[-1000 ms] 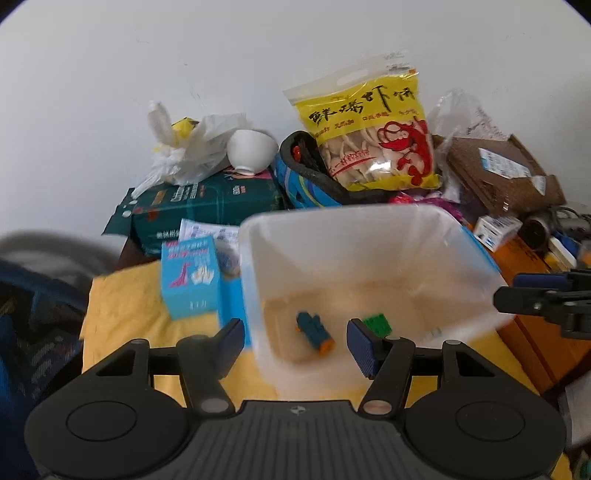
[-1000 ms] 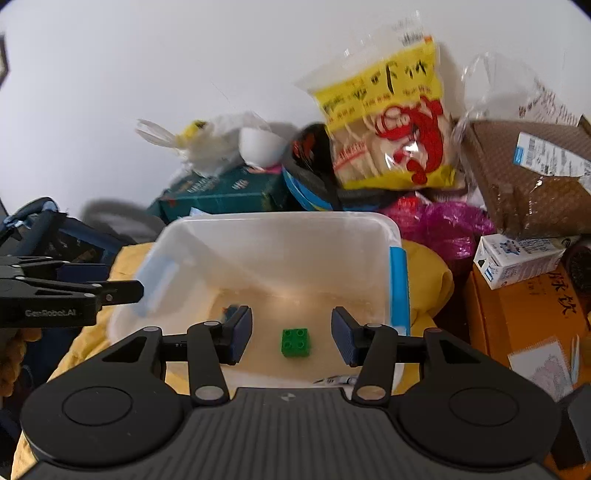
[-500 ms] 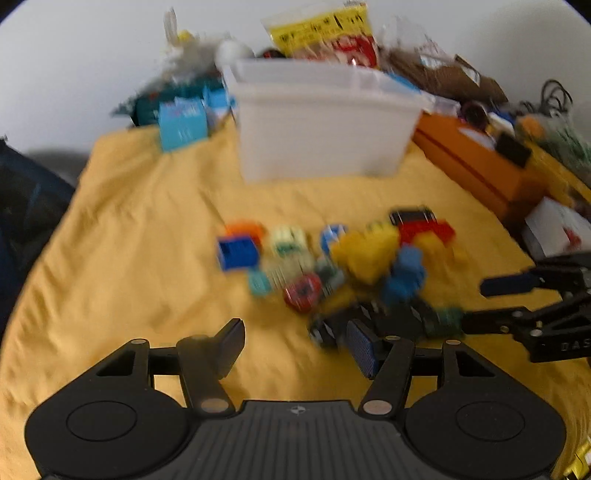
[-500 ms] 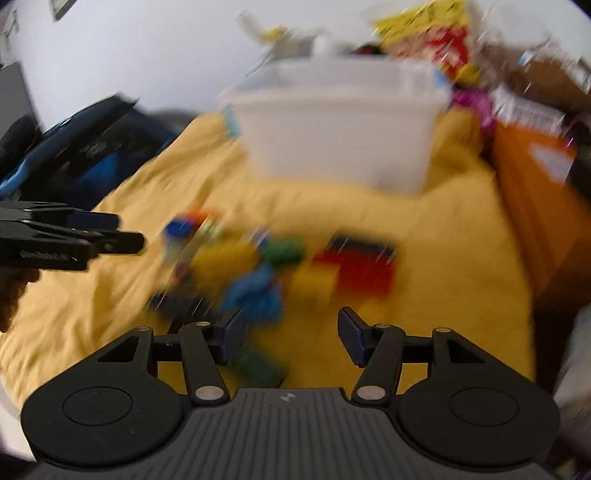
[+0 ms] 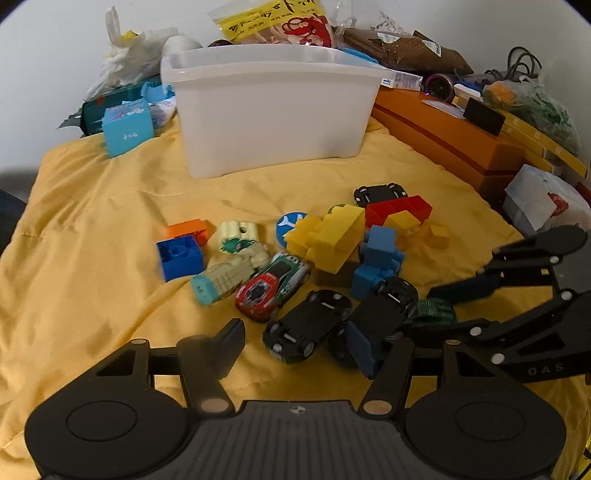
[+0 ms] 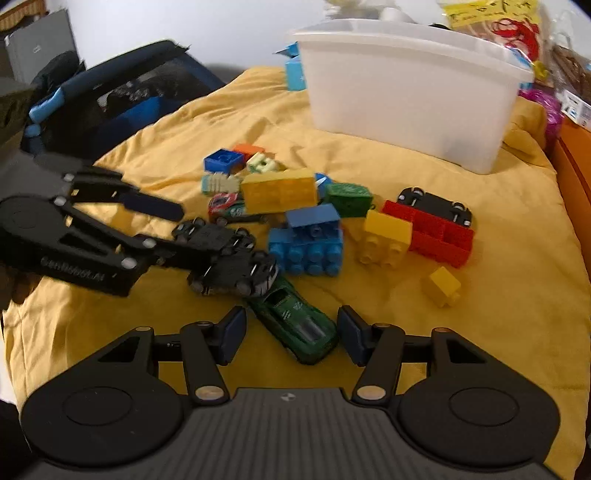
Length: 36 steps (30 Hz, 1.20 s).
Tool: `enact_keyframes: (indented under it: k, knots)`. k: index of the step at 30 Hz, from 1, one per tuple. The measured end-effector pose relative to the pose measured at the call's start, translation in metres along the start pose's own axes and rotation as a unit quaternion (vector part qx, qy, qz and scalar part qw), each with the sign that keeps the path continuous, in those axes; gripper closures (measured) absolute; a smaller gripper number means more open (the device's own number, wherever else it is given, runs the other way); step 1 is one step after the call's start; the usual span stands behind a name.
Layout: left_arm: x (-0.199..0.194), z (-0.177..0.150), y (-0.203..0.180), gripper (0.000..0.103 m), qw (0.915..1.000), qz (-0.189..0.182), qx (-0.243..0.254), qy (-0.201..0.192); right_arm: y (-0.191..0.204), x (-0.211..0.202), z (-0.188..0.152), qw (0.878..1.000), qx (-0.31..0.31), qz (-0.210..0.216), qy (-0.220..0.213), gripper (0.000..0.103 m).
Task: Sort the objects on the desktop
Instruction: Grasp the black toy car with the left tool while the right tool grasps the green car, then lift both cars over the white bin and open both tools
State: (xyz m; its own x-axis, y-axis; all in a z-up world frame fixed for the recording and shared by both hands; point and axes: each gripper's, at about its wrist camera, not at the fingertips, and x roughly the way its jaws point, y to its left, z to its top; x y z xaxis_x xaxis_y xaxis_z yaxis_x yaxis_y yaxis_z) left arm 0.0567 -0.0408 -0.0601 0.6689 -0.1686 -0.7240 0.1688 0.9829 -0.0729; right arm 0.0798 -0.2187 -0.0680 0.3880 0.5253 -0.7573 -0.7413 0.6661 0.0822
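Note:
A pile of toy bricks and toy cars lies on the yellow cloth (image 5: 92, 258). My left gripper (image 5: 295, 341) is open, its jaws either side of an upturned black toy car (image 5: 308, 328); a second black car (image 5: 388, 302) lies by the right finger. My right gripper (image 6: 290, 334) is open around a green toy car (image 6: 295, 317). The white plastic bin (image 5: 269, 107) stands behind the pile. Yellow (image 5: 328, 236), blue (image 6: 308, 240) and red bricks (image 6: 432, 232) lie in the middle. The left gripper also shows in the right wrist view (image 6: 162, 225).
A red-and-green toy car (image 5: 273, 284) and a blue brick (image 5: 180, 256) lie left of centre. An orange box (image 5: 443, 136), snack bags (image 5: 280, 26) and clutter line the back and right. A small blue carton (image 5: 127, 125) sits left of the bin. A dark bag (image 6: 110, 96) lies beyond the cloth's left edge.
Both grippers have pulled back from over the bin and come down low to the toy pile. Each now has its open jaws around a toy car.

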Motion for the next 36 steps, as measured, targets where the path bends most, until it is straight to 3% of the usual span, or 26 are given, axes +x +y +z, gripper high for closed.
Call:
enact_keyframes:
  k: [2,5,7,11,13,20,21,22,30,36]
  knots:
    - [0.004,0.003,0.001,0.039,1.0000,-0.008,-0.003,0.003,-0.001,-0.003,-0.002,1.000,-0.002,0.001,-0.001,0.061]
    - [0.008,0.006,0.000,0.049,0.9994,-0.029,-0.017,0.009,-0.007,-0.010,-0.006,1.000,0.009,0.004,0.000,0.066]
    - [0.007,0.006,-0.004,0.063,0.9991,-0.037,-0.015,0.012,-0.010,-0.015,-0.009,1.000,0.017,0.001,-0.001,0.067]
    - [0.005,0.004,-0.010,0.063,0.9991,-0.038,-0.001,0.017,-0.014,-0.024,-0.017,0.999,0.033,-0.005,-0.002,0.067]
    - [0.008,0.006,-0.006,0.052,0.9995,-0.024,-0.014,0.016,-0.015,-0.025,-0.018,0.999,0.039,-0.007,-0.001,0.067]
    - [0.024,0.017,0.001,0.052,0.9975,-0.021,-0.060,0.031,-0.013,-0.008,-0.005,0.999,0.036,-0.007,0.005,0.060]
    - [0.024,0.017,-0.001,0.056,0.9980,-0.017,-0.053,0.031,-0.013,-0.006,-0.005,0.999,0.035,-0.006,0.005,0.063]
    - [0.023,0.016,-0.003,0.070,0.9985,-0.017,-0.042,0.030,-0.013,-0.006,-0.004,0.999,0.034,-0.004,0.005,0.067]
    - [-0.002,0.013,0.004,0.070,0.9992,-0.004,-0.036,0.016,-0.020,-0.031,-0.014,0.999,0.050,-0.008,-0.011,0.069]
    - [-0.034,0.037,0.016,0.070,0.9975,0.019,-0.065,-0.023,-0.030,-0.051,-0.004,0.995,0.083,-0.019,-0.047,0.069]
